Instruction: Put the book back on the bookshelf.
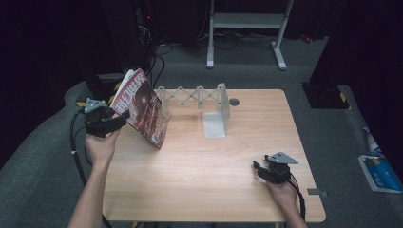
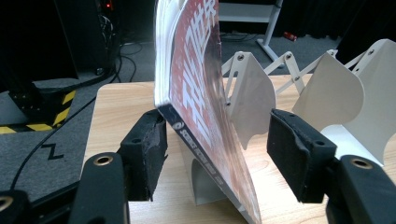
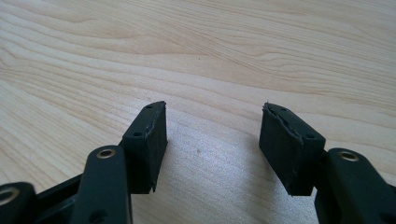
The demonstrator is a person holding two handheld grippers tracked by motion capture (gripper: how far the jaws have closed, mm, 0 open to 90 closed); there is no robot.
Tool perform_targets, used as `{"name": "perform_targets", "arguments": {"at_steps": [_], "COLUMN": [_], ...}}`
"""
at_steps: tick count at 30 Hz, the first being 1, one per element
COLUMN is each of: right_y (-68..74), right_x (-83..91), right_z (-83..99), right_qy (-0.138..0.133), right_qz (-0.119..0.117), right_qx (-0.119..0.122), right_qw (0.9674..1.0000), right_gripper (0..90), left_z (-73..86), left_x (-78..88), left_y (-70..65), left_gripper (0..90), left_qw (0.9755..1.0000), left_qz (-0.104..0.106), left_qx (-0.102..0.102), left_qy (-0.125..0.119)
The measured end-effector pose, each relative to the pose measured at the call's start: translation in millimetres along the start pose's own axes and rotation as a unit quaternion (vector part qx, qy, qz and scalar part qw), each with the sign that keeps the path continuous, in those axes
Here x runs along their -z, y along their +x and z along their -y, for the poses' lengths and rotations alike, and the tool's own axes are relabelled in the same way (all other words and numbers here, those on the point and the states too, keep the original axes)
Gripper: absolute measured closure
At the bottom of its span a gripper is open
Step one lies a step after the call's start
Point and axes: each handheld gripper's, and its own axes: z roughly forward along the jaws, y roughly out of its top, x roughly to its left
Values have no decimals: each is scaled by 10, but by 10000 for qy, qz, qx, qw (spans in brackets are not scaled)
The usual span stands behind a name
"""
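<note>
The light wooden rectangular surface (image 1: pixel 204 180) stands on grey carpet (image 1: pixel 328 61) in a dim room, with the white legs of a metal frame (image 1: pixel 247 21) beyond its far edge and black cables (image 1: pixel 159 59) trailing across the floor near dark equipment. A small round dark grommet (image 1: pixel 234 101) sits near the far edge of the surface, and a blue and white packet (image 1: pixel 380 173) lies on the carpet to the right. The thin red-covered magazine with white lettering (image 1: pixel 142 107) is at the far left of the surface, tilted on its lower edge just beside the white metal accordion-style book rack (image 1: pixel 204 102), which stretches along the far side. The left hand-held gripper (image 1: pixel 111 122) is at the magazine; in the left gripper view the magazine (image 2: pixel 201 102) stands between its jaws, touching the left pad (image 2: pixel 149 149), while the right pad (image 2: pixel 292 149) stands clear of it, so the jaws are open around it. The right hand-held gripper (image 1: pixel 260 168) rests near the front right of the surface, well apart from the magazine, its jaws open over bare wood (image 3: pixel 210 56).
</note>
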Motion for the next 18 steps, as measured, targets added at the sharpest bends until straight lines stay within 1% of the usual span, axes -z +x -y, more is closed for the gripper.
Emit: {"name": "perform_targets", "arguments": {"at_steps": [2,6,7,12,18], "right_y": [1,1,1,1,1], "right_x": [0,0,1,1,0], "right_z": [0,0,0,0,0], "right_qy": [0,0,3,2,2], "right_qz": [1,-1,-3,-3,-2], "right_qx": [-2,2,-2,-1,-1], "right_qw": [10000,10000,10000,10000,10000], "right_gripper": [416,415,416,415,415], "left_z": [19,61,86,134,164], "left_x": [23,74,96,141,168], "left_y": [-2,-6,-4,-4,-20], "left_gripper": [381,381,380,381,381], "left_qw": [10000,10000,10000,9999,9998], "left_qz": [26,61,80,119,172], "left_qx": [21,-6,25,72,71], "left_qy": [-15,-9,-29,-55,-99]}}
